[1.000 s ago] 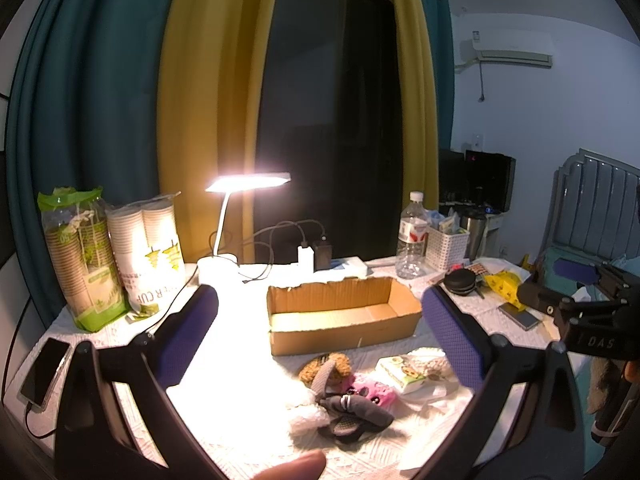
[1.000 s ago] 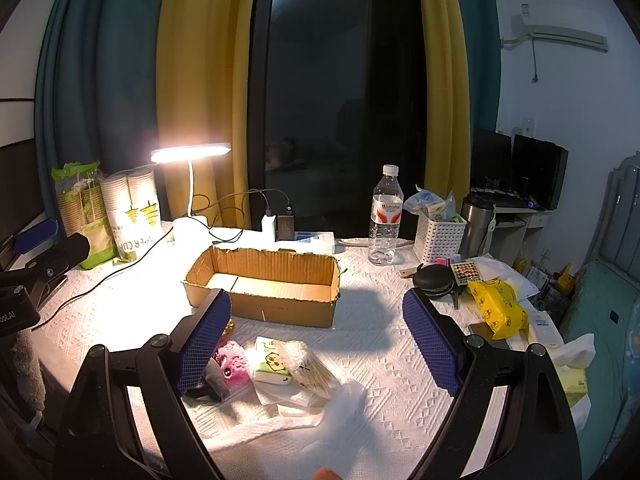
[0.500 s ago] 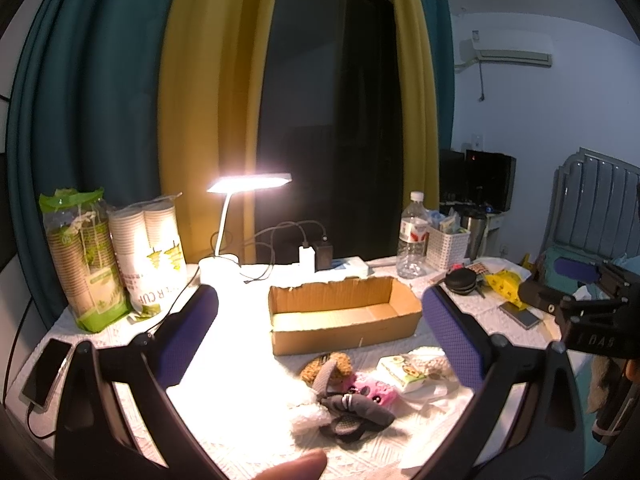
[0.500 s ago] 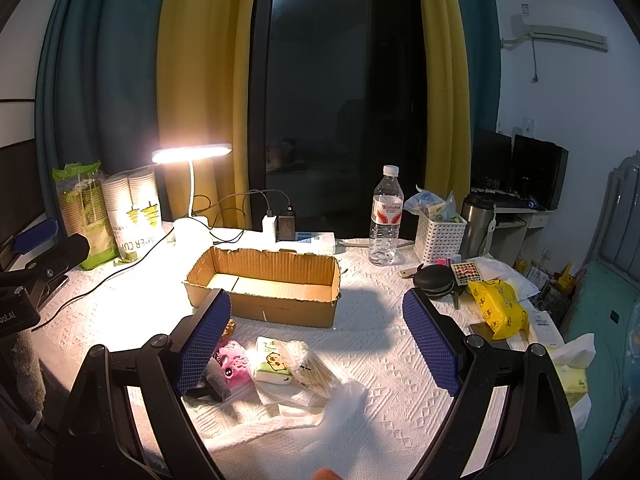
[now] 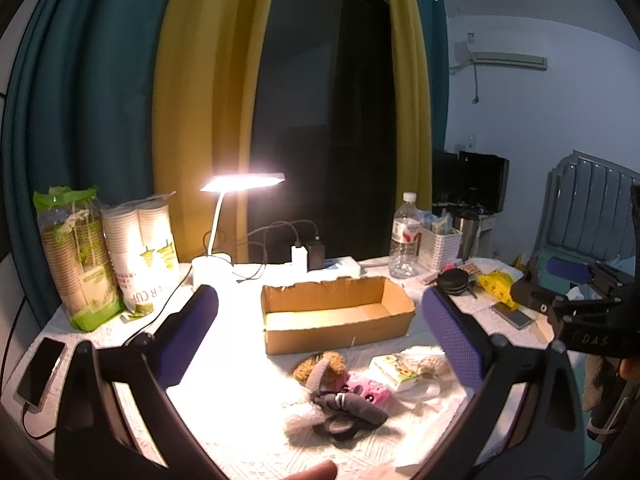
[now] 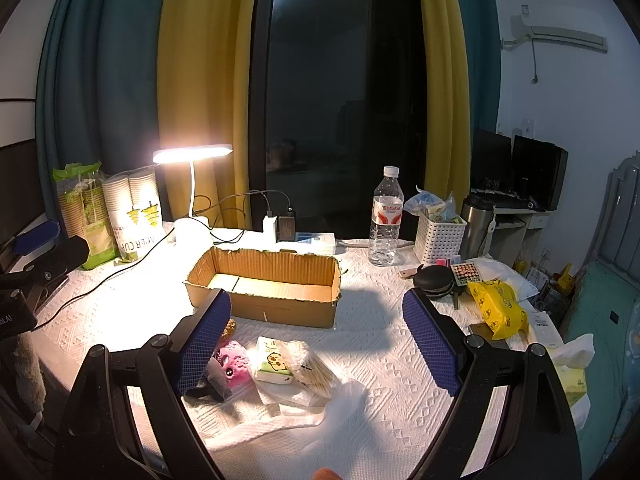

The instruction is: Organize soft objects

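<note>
An empty cardboard box (image 5: 338,318) (image 6: 266,282) lies on the white tablecloth. In front of it sits a small heap: a brown plush (image 5: 320,364), a pink plush (image 5: 368,390) (image 6: 234,362), a grey sock-like piece (image 5: 348,408), a tissue pack with a duck print (image 5: 394,370) (image 6: 274,366) and a clear bag of cotton swabs (image 6: 308,366). My left gripper (image 5: 320,320) hangs open above the table, short of the heap. Above the same heap, my right gripper (image 6: 316,324) is also open and holds nothing.
A lit desk lamp (image 5: 236,208), stacked paper cups (image 5: 140,252), a water bottle (image 6: 386,216), a white basket (image 6: 440,240), a charger with cables (image 6: 280,226) and a yellow pack (image 6: 498,308) ring the box. A phone (image 5: 40,372) lies at the left edge.
Both views have barely shifted. The left gripper has drifted slightly; the objects on the table have not moved.
</note>
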